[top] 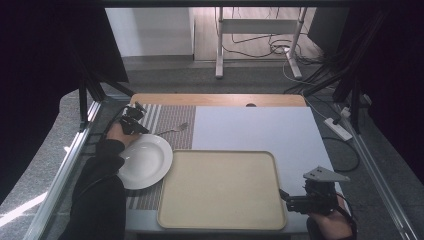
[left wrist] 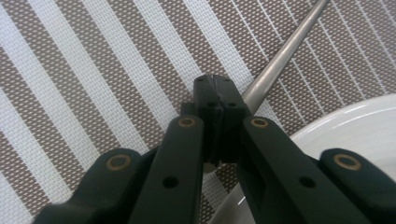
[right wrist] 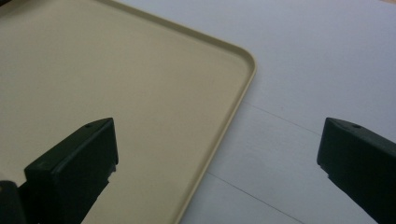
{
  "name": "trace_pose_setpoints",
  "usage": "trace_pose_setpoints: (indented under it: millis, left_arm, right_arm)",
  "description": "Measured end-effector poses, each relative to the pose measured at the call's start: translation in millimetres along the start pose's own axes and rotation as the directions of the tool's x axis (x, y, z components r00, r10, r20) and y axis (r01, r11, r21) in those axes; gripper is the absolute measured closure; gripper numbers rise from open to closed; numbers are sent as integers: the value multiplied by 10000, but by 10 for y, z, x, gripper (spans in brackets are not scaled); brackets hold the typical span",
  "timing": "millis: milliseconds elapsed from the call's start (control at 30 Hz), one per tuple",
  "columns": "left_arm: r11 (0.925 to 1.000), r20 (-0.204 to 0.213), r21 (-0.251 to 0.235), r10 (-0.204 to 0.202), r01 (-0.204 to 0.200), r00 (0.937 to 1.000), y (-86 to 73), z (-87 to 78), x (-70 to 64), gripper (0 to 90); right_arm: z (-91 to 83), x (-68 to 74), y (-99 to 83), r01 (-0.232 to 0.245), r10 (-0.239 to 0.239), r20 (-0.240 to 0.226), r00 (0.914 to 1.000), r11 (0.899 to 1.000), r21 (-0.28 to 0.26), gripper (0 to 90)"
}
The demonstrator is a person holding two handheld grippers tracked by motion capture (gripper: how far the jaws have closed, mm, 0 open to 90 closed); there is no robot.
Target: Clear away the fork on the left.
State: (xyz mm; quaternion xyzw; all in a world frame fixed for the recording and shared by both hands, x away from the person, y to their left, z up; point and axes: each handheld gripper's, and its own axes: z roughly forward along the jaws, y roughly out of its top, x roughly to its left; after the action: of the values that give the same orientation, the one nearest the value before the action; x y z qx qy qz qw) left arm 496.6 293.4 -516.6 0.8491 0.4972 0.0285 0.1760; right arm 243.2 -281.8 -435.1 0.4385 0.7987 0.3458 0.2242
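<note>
A metal fork [top: 173, 130] lies on a striped placemat [top: 170, 116] at the table's left, tines pointing right. My left gripper [top: 142, 128] is at the fork's handle end; in the left gripper view its jaws are pressed together over the fork's handle [left wrist: 285, 51], low on the placemat [left wrist: 93, 70]. A white plate [top: 146, 161] sits just in front of it, its rim [left wrist: 355, 126] beside the jaws. My right gripper [top: 286, 195] stands open at the near right corner of a beige tray [top: 220, 186], with nothing between its fingers [right wrist: 219, 140].
The tray's rim [right wrist: 233, 107] borders a pale blue-grey mat [right wrist: 317, 60] that covers the table's right half [top: 260, 125]. The wooden table edge [top: 215, 99] runs along the back. Cables and a desk frame stand on the floor beyond.
</note>
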Motion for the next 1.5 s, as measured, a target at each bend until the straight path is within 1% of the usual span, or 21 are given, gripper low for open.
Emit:
trace_pose_setpoints:
  millis: [100, 233, 267, 333, 367, 433, 533, 567, 600, 700, 733, 767, 833, 1000, 1100, 1167, 1233, 1267, 1300, 1433, 1500]
  left_arm:
    - [10000, 100, -51, -79, 79, 9999, -4, -5, 19, 884]
    - [9971, 143, -655, -390, 399, 9991, 3, -75, 51, 804]
    - [9958, 122, -819, -391, 400, 9992, 5, -95, 52, 725]
    - [9942, 158, -1011, -342, 357, 9993, 13, -118, 53, 692]
    - [9932, 168, -1133, -248, 265, 9996, 17, -124, 46, 578]
    - [9918, 112, -1273, -30, 44, 9999, 30, -123, 18, 540]
    - [9904, 111, -1377, 163, -146, 9998, 68, -102, -26, 318]
    - [9894, 172, -1439, 215, -188, 9996, 82, -93, -40, 318]
    - [9893, 163, -1446, 201, -175, 9997, 99, -81, -56, 188]
    - [9925, 621, -1212, 245, -169, 9978, 149, -27, -88, 151]
    - [9936, 869, -1115, 258, -160, 9959, 161, -4, -95, 61]
    - [9943, 1078, -1053, 303, -189, 9937, 173, 21, -103, 38]
    - [9952, 962, -930, 399, -309, 9946, 200, 71, -132, 9]
    - [9966, 701, -537, 655, -618, 9954, 253, 193, -195, 17]
    - [9949, 77, -381, 942, -938, 9955, 276, 225, -246, 94]
    - [9906, -465, -384, 1296, -1315, 9905, 281, 224, -282, 134]
    - [9861, -359, -567, 1543, -1562, 9874, 267, 205, -293, 220]
    - [9837, -317, -628, 1670, -1688, 9854, 261, 188, -295, 362]
    - [9809, -294, -737, 1785, -1802, 9835, 251, 170, -300, 362]
    - [9727, 39, -773, 2200, -2190, 9755, 240, 151, -322, 738]
    - [9691, 41, -703, 2373, -2364, 9714, 245, 148, -342, 775]
  right_arm:
    - [-2, 0, 0, -2, 2, 5, 10000, 10000, 3, 0]
    - [-2, 2, 0, 10, -10, 2, 10000, 10000, -18, 0]
    - [-1, 1, 0, 8, -8, 3, 10000, 10000, -8, 0]
    - [-1, 1, 0, 5, -5, 1, 10000, 10000, -6, 0]
    - [-1, 1, 0, 9, -9, 4, 10000, 10000, -4, 0]
    - [-1, 2, 0, 12, -12, 6, 10000, 10000, -6, 0]
    - [1, 4, 1, 32, -32, 8, 10000, 10000, -5, 0]
    - [1, 4, 1, 32, -32, 8, 10000, 10000, -5, 0]
    - [2, 3, 1, 51, -51, 14, 10000, 10000, 14, 0]
    - [2, 4, 0, 50, -50, 12, 10000, 10000, 20, 0]
    - [3, 3, 0, 54, -54, 12, 10000, 10000, 24, 0]
    - [3, 3, 0, 54, -54, 12, 10000, 10000, 24, 0]
    - [3, 5, 0, 61, -61, 11, 10000, 10000, 32, 0]
    - [4, 5, 1, 77, -77, 11, 10000, 10000, 50, 0]
    - [5, 6, 1, 84, -84, 17, 10000, 9999, 72, 0]
    - [5, 6, 1, 87, -87, 16, 10000, 9999, 74, 0]
    - [5, 6, 1, 87, -87, 18, 10000, 9999, 79, 0]
    - [6, 6, 1, 91, -92, 17, 10000, 9999, 85, 0]
    - [6, 6, 1, 91, -92, 17, 10000, 9999, 85, 0]
    - [7, 8, 2, 123, -123, 19, 9999, 9999, 102, 0]
    - [9, 8, 1, 123, -123, 16, 9999, 9999, 102, 0]
